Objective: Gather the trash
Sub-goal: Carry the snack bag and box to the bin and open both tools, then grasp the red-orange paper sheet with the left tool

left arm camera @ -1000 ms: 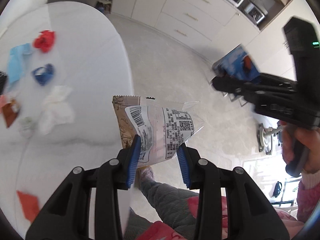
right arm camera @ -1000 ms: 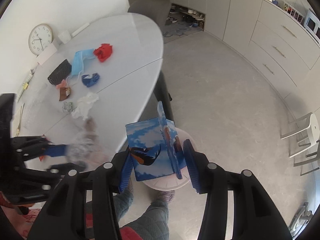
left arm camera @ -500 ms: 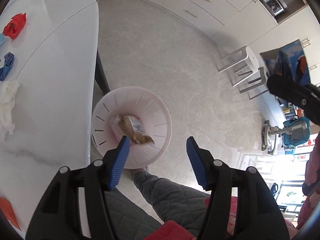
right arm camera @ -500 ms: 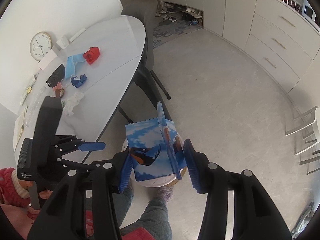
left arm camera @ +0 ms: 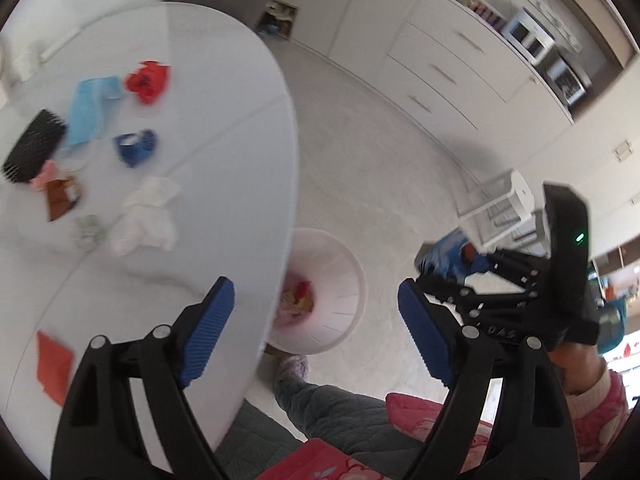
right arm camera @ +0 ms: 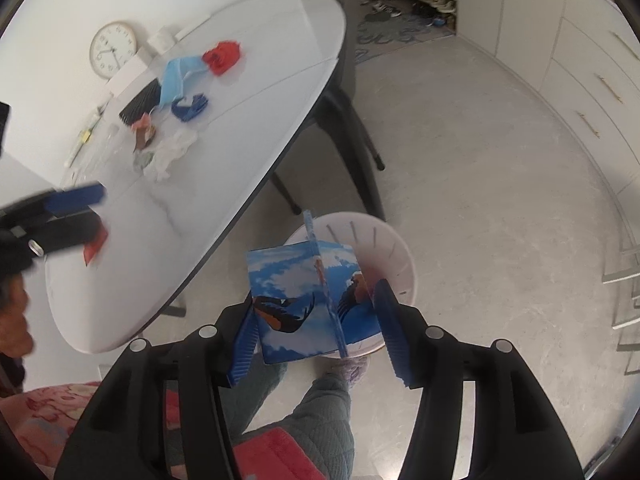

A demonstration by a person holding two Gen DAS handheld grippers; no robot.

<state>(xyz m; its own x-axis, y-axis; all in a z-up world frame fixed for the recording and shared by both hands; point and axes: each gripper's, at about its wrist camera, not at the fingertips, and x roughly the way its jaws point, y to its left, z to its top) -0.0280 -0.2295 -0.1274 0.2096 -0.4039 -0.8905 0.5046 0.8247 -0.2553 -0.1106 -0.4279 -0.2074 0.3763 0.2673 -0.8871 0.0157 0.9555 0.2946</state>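
Note:
My left gripper (left arm camera: 314, 288) hangs over the table's edge and the bin, jaws opening wide with nothing between them. The pale pink bin (left arm camera: 344, 280) stands on the floor beside the white table (left arm camera: 224, 100) and holds wrappers (left arm camera: 298, 300). My right gripper (right arm camera: 316, 300) is over the bin (right arm camera: 384, 240) with a blue carton (right arm camera: 296, 292) between its pads. Its jaws are opening, and the carton still sits against both pads. On the table lie a red crumple (left arm camera: 148, 80), a blue mask (left arm camera: 90, 108), a blue wrapper (left arm camera: 136, 146), a white tissue (left arm camera: 146, 216) and an orange scrap (left arm camera: 54, 360).
A black mesh item (left arm camera: 34, 150) and a brown wrapper (left arm camera: 60, 196) lie at the table's left. A dark chair (right arm camera: 344, 92) stands behind the table, a white stool (left arm camera: 508, 200) to the right, drawers (left arm camera: 448, 76) along the wall. The person's leg and slipper (left arm camera: 294, 368) are by the bin.
My left gripper let the labelled packet fall into the bin, opened wider and swung back toward the table. My right gripper came down over the bin with the carton.

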